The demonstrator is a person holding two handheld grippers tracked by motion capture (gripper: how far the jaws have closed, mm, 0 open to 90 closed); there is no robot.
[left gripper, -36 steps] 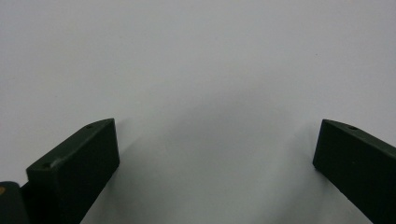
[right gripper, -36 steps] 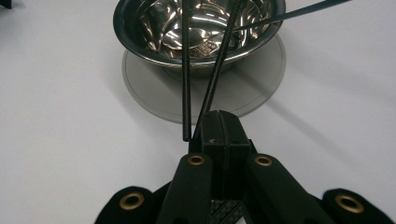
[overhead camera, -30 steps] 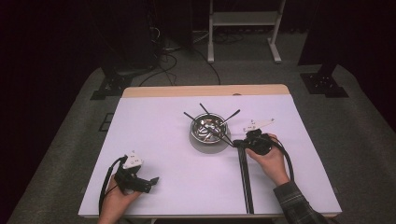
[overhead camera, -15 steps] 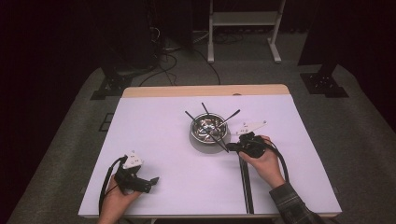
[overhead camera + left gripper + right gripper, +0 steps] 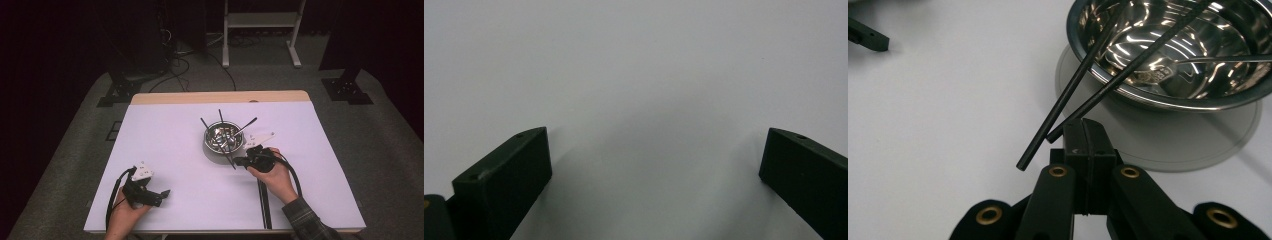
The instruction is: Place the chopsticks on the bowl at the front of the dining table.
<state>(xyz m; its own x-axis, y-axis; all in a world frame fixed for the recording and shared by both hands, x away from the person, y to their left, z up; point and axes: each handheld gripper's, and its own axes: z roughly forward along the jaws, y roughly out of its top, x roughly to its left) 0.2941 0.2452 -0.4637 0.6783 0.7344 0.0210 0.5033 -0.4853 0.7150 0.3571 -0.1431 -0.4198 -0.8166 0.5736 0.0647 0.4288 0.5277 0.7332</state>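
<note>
The right gripper (image 5: 1087,131) has its jaws pressed together, empty, just below the near ends of two black chopsticks (image 5: 1128,67) leaning out of the steel bowl (image 5: 1198,102); contact seems unlikely. The left gripper (image 5: 654,155) rests wide open over bare table. The right gripper has edged closer since a second ago.

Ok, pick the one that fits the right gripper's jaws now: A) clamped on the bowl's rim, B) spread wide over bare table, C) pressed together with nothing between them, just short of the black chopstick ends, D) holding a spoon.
C: in the right gripper view the right gripper has its jaws pressed together, empty, beside the near ends of the two black chopsticks that lean out of the steel bowl.
</note>
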